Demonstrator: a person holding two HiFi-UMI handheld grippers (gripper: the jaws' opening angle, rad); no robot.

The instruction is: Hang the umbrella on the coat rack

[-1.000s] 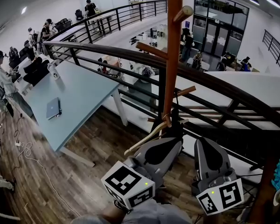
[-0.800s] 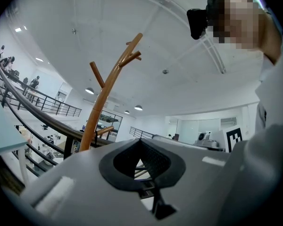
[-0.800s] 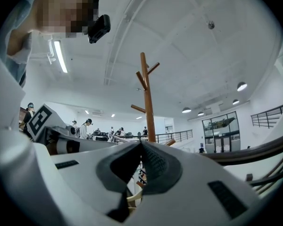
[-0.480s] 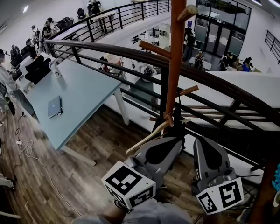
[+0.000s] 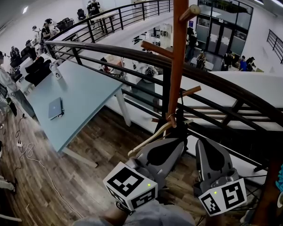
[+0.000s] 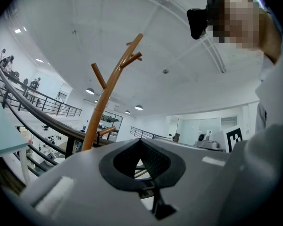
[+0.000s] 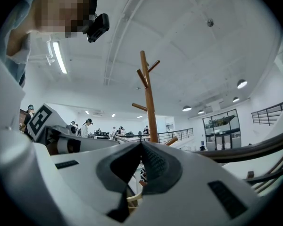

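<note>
The wooden coat rack [image 5: 175, 60] rises in front of the railing, with pegs at several heights. A dark folded umbrella [image 5: 178, 128] hangs against the pole, its thin strap running up to a lower peg [image 5: 190, 91]. A pale curved stick [image 5: 147, 144] slants down-left from the umbrella. My left gripper [image 5: 175, 142] is just below the umbrella and looks shut, with nothing in it. My right gripper [image 5: 203, 144] is to its right, also shut and holding nothing. The pole [image 6: 103, 102] shows beyond the left jaws, and the pole [image 7: 148, 98] also stands past the right jaws.
A dark curved metal railing [image 5: 132, 60] runs behind the rack, with a drop to a lower floor beyond it. A pale blue table [image 5: 80, 98] with a laptop [image 5: 54, 108] stands at the left. People stand far off at the left and back.
The head view has shifted slightly. The grippers and the umbrella stay where they were.
</note>
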